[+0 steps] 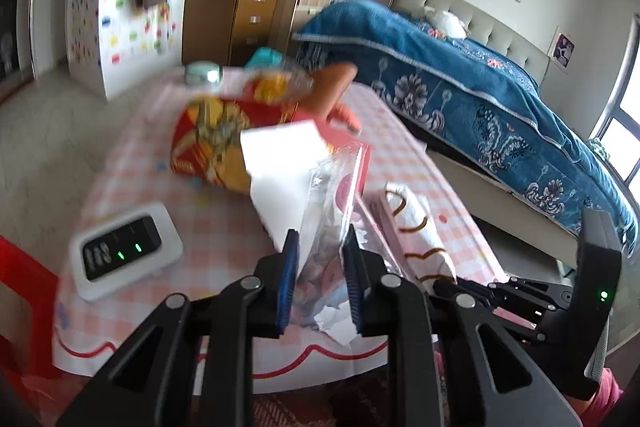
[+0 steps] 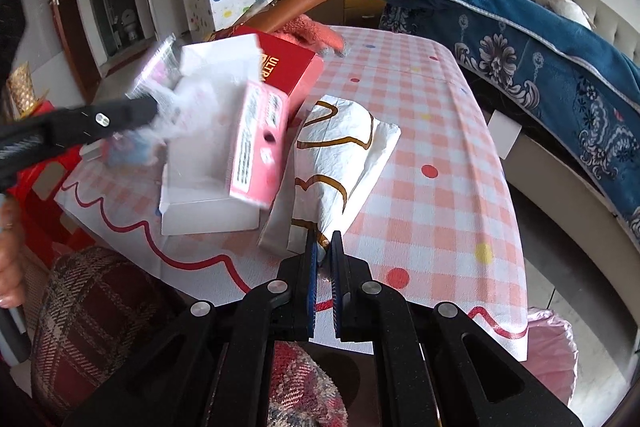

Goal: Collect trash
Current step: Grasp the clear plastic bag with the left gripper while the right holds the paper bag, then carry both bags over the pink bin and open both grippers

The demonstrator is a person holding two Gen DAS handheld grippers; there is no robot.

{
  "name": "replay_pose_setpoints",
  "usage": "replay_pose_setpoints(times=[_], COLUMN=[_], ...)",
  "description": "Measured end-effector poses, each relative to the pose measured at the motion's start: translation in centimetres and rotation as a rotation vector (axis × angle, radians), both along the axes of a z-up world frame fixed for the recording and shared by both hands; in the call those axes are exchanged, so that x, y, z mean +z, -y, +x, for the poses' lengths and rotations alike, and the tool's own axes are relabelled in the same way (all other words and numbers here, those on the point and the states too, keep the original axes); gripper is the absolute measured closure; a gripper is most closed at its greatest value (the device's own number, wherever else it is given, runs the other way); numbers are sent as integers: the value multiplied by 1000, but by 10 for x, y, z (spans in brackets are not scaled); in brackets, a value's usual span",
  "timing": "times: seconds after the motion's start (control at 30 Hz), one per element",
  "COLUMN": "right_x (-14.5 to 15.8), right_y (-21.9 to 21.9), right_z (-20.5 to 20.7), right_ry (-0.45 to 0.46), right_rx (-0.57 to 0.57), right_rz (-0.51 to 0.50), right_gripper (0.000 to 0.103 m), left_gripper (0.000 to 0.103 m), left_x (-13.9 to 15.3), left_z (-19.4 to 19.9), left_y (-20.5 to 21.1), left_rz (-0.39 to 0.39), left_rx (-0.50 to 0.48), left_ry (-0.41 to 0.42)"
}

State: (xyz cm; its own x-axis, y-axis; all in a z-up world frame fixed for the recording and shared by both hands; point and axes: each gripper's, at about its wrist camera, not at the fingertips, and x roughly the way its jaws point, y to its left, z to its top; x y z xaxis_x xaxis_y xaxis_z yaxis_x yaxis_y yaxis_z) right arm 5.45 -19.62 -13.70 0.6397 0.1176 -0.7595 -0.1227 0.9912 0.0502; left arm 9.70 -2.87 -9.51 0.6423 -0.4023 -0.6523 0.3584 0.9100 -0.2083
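Observation:
My left gripper is shut on a crumpled clear plastic wrapper, which sticks up between the blue pads. In the right wrist view the same wrapper hangs off the left gripper, above the table's left side. My right gripper is shut on the near corner of a white paper bag with brown swirls. The bag lies flat on the pink checked tablecloth. In the left wrist view the bag runs toward the right gripper at the table's near right edge.
An open white box with a pink carton and a red box crowd the table's left. A white device with green lights sits near the left edge. A bed with a blue quilt stands close on the right. A pink bag lies below the table.

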Motion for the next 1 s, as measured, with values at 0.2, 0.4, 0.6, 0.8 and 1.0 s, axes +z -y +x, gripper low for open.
replay_pose_setpoints(times=[0.2,0.4,0.6,0.8,1.0], right_x=[31,52,50,38,27], right_y=[27,59,91,132,176], right_z=[-20,-49,-84,-126,-166], right_ry=[101,137,103,57,17], right_rx=[-85,-172,-264,-393,-532], right_rz=[0,-4,-12,-25,-34], right_gripper=[97,97,97,97,96], left_gripper=[87,87,87,87,87], left_x=[20,37,32,17,3], left_z=[-12,-29,-52,-79,-104], left_y=[10,37,83,146,212], left_rz=[-16,-28,7,39,52], left_rx=[-27,-83,-180,-335,-471], left_ry=[72,132,155,144,141])
